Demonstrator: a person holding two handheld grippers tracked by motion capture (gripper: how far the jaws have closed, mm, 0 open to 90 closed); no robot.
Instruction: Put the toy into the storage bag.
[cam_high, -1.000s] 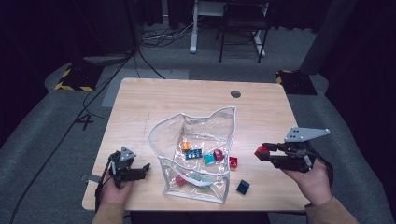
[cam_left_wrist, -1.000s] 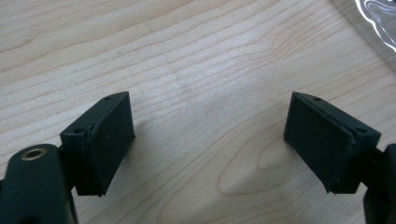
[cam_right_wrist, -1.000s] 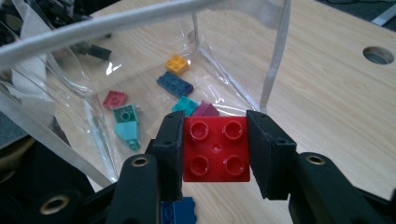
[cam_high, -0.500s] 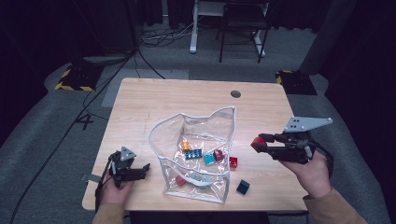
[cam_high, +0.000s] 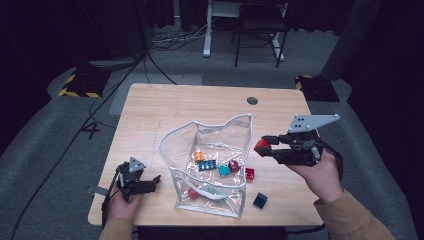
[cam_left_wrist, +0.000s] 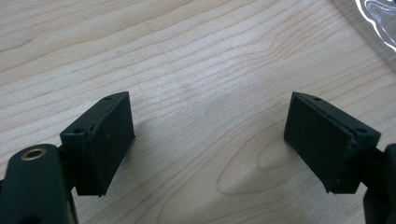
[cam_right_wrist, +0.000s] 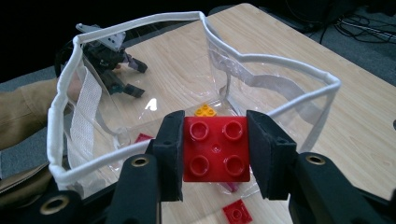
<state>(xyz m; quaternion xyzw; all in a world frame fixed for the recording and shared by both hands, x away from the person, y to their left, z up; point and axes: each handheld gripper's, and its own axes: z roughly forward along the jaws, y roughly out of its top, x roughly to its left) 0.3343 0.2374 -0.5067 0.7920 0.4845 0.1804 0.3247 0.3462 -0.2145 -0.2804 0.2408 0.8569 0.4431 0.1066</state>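
A clear plastic bag (cam_high: 210, 165) with a white rim stands open in the middle of the wooden table (cam_high: 200, 105), with several coloured bricks inside. My right gripper (cam_high: 265, 145) is shut on a red four-stud brick (cam_right_wrist: 215, 148), held in the air just right of the bag's rim (cam_right_wrist: 140, 21). The same red brick (cam_high: 261, 146) sits at the jaw tips in the high view. My left gripper (cam_high: 150, 184) rests low on the table at the front left, open, with bare wood between its pads (cam_left_wrist: 109, 140).
A small red brick (cam_high: 249, 173) and a dark blue brick (cam_high: 259, 200) lie on the table right of the bag. A round cable hole (cam_high: 252, 100) is near the far edge. Chair legs and cables are on the floor beyond.
My right gripper has risen and moved left toward the bag with the red brick in it. The left gripper has stayed put.
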